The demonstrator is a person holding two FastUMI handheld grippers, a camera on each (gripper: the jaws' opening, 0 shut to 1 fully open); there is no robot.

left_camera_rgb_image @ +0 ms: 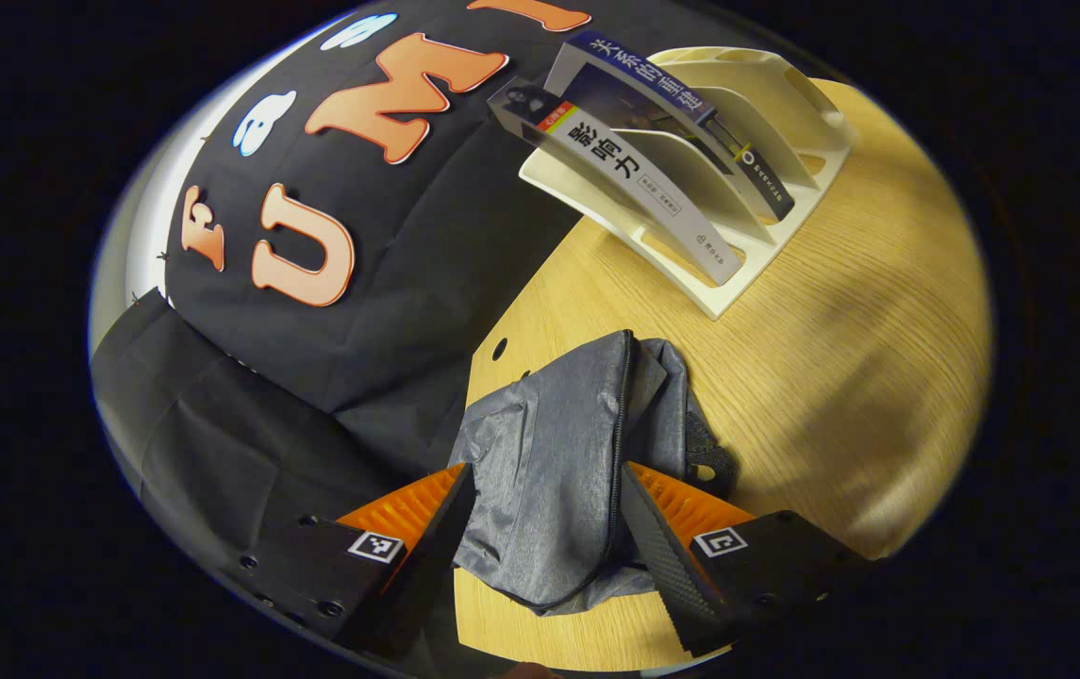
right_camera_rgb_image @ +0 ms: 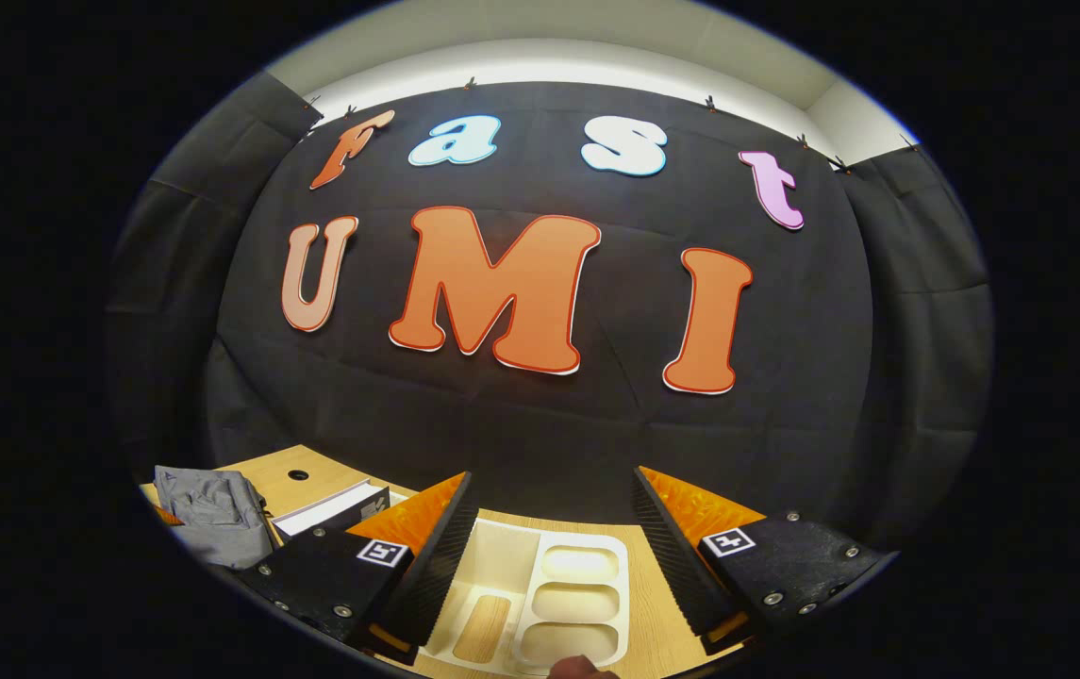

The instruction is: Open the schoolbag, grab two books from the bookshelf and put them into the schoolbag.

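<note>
A grey schoolbag (left_camera_rgb_image: 540,453) lies crumpled on the wooden table (left_camera_rgb_image: 841,377), a dark zip line (left_camera_rgb_image: 617,453) running down it. My left gripper (left_camera_rgb_image: 547,471) is open, one finger on each side of the bag's upper part. Behind it a white bookshelf (left_camera_rgb_image: 775,132) holds two leaning books: a pale-spined one (left_camera_rgb_image: 639,184) in front and a dark blue one (left_camera_rgb_image: 681,108) behind. My right gripper (right_camera_rgb_image: 554,481) is open and holds nothing, hovering above the bookshelf (right_camera_rgb_image: 540,585). To its left are a book (right_camera_rgb_image: 327,509), page edges showing, and the bag (right_camera_rgb_image: 209,514).
The black cloth wall (left_camera_rgb_image: 389,283) rises right behind the table's edge. A small round hole (left_camera_rgb_image: 499,349) sits in the tabletop near the bag. Bare wood stretches to the right of the bag. A fingertip (right_camera_rgb_image: 582,668) shows at the bottom of the right gripper view.
</note>
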